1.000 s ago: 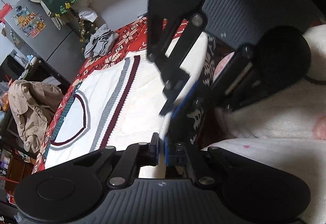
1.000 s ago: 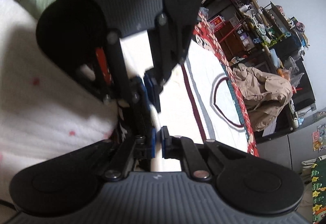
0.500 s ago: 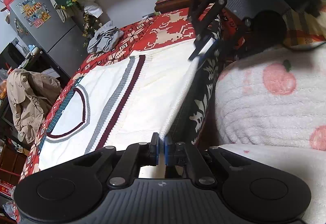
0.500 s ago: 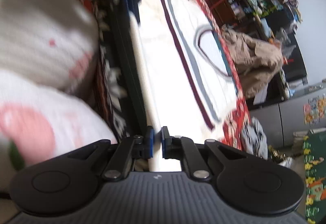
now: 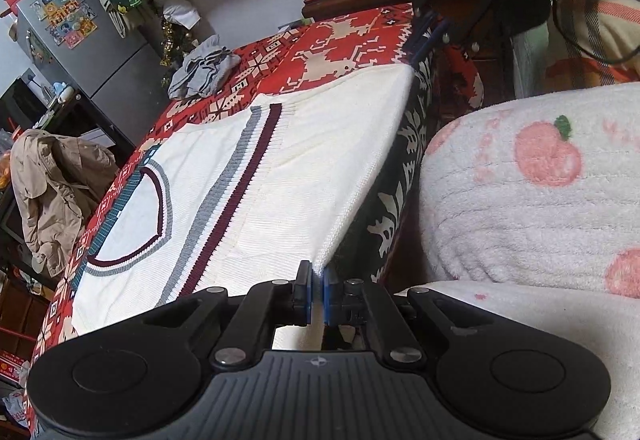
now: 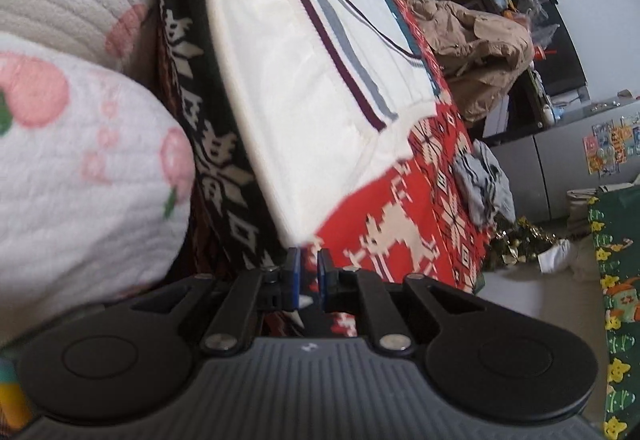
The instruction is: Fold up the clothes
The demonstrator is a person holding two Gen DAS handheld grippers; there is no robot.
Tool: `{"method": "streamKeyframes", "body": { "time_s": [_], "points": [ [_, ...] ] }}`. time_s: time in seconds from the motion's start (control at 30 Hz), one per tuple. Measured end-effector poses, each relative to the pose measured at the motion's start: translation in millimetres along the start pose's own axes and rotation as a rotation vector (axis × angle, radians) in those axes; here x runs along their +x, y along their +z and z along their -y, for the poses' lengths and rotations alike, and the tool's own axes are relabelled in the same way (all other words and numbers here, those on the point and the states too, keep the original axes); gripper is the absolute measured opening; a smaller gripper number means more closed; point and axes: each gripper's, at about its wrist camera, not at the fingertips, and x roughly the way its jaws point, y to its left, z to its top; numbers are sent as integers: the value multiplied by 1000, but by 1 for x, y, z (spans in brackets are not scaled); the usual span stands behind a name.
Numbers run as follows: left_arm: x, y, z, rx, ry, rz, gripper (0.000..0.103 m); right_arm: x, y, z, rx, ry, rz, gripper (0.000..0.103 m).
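The cream vest (image 5: 256,176) is lying flat on the red patterned bed cover (image 5: 344,40), its hem running along the near edge of the bed. The left hand-held gripper (image 5: 316,292) is clenching one hem corner, while the right hand-held gripper (image 6: 308,272) is sitting slightly parted at the opposite corner, its grasp unclear. Beyond the vest, a grey garment (image 5: 204,72) is resting on the cover and a tan jacket (image 5: 52,184) is hanging beside the bed.

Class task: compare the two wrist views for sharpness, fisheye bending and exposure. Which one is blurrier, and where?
Left wrist view: sharp throughout; the cream sweater shows knit ribbing, and straight edges bow toward the frame's dark corners. Right wrist view: softer, motion-smeared along the sweater's near edge and the peach-print fleece; the sweater's top looks overexposed.
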Motion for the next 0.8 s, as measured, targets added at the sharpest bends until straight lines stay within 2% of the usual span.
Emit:
{"method": "streamKeyframes", "body": {
  "time_s": [0.1, 0.17, 0.27, 0.43, 0.5, 0.7, 0.8],
  "points": [
    [1, 0, 1, 8, 1, -3, 5, -15, 1, 13, 115, 38, 66, 8],
    [1, 0, 2, 16, 2, -5, 5, -23, 11, 20, 218, 94, 126, 8],
    [1, 1, 4, 28, 5, -9, 5, -19, 26, 32, 352, 138, 166, 9],
    [1, 0, 4, 28, 3, -10, 5, 25, 14, 62, 652, 203, 76, 8],
    [2, 0, 4, 23, -1, -10, 5, 38, -2, 71, 748, 254, 32, 8],
    [5, -2, 8, 38, -2, -14, 5, 6, -7, 77, 780, 263, 122, 8],
    [4, -2, 9, 48, 2, -12, 5, -22, 32, 52, 563, 287, 243, 10]
  ]
}}
